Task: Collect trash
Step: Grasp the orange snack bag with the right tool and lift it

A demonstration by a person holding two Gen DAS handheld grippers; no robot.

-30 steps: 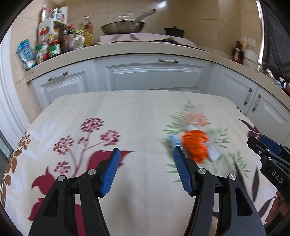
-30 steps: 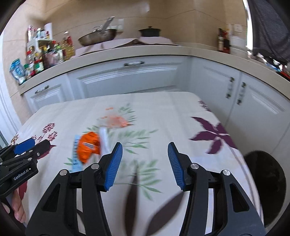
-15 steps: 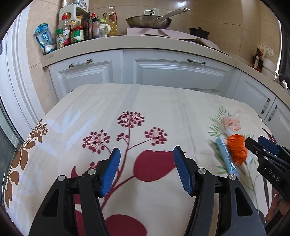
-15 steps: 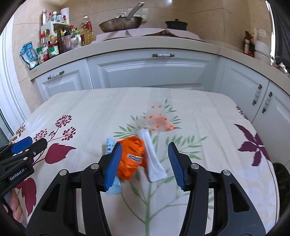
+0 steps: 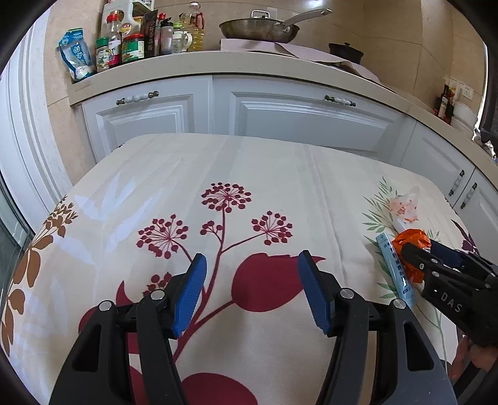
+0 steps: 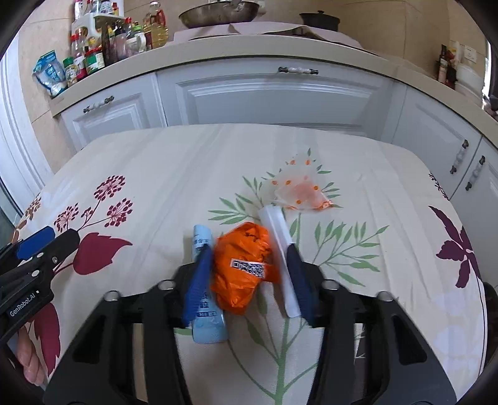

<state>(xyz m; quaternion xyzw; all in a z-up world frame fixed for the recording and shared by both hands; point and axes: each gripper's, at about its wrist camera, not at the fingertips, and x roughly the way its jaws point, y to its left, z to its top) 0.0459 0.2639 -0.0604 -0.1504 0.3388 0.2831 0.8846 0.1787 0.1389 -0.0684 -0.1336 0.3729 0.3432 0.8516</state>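
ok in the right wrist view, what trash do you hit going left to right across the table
light blue packet → crumpled orange wrapper → white strip → clear bag with orange dots

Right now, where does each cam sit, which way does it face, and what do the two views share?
Left wrist: on the left gripper, facing the tablecloth and cabinets; its open fingers and the right gripper show.
Right wrist: on the right gripper, over the orange wrapper between its fingers; the left gripper and a hand show.
Shared: orange wrapper, blue packet, dotted bag, frying pan.
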